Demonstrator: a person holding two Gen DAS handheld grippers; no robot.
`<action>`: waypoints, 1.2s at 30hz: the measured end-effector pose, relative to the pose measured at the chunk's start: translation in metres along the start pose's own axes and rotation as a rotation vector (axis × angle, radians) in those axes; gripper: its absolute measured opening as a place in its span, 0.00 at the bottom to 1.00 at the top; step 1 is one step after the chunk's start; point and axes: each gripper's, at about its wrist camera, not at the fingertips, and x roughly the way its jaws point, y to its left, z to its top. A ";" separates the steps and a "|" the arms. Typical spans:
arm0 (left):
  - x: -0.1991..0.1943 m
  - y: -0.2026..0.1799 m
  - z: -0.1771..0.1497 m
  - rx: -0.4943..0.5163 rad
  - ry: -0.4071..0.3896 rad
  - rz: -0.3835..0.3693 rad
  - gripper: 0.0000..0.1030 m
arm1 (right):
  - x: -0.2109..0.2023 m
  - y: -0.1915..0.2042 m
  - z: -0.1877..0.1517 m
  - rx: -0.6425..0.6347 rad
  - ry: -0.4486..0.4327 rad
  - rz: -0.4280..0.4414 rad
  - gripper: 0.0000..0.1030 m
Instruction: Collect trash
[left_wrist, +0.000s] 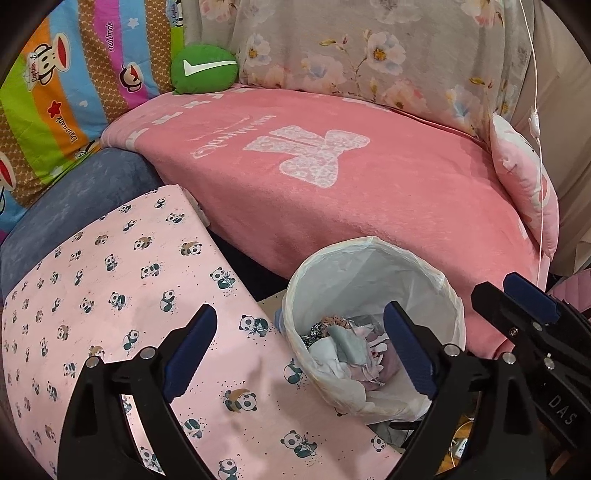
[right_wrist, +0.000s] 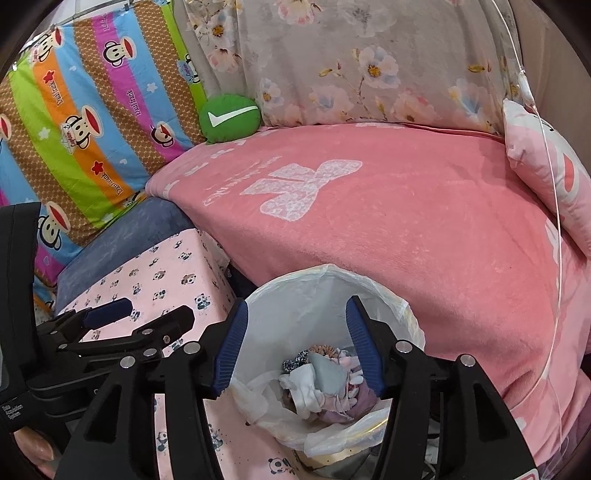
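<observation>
A round bin (left_wrist: 369, 245) (right_wrist: 327, 271) with a white plastic liner stands on the floor in front of a pink-covered sofa. A pile of crumpled scraps, the trash (left_wrist: 347, 343) (right_wrist: 325, 380), lies in it. My left gripper (left_wrist: 299, 314) (right_wrist: 157, 308) is open with nothing between its blue pads. It hangs over the bin's left rim and the edge of a panda-print cloth. My right gripper (right_wrist: 295, 304) (left_wrist: 498, 284) is open too, directly above the bin's mouth, with nothing between its fingers.
A pink blanket (left_wrist: 332, 192) covers the sofa seat behind the bin. A pink panda-print cloth (left_wrist: 110, 295) lies over a block to the left. A green cushion (left_wrist: 203, 70), a pink pillow (left_wrist: 524, 184) and a hanging white cord (left_wrist: 535, 122) are nearby.
</observation>
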 end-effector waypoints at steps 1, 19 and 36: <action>-0.001 0.001 -0.001 -0.001 -0.001 0.002 0.85 | -0.001 0.001 0.000 -0.005 0.002 -0.002 0.55; -0.009 0.016 -0.028 -0.012 0.005 0.079 0.88 | -0.009 0.019 -0.025 -0.073 0.042 -0.053 0.66; -0.006 0.024 -0.049 -0.043 0.036 0.120 0.91 | -0.001 0.017 -0.047 -0.093 0.097 -0.105 0.82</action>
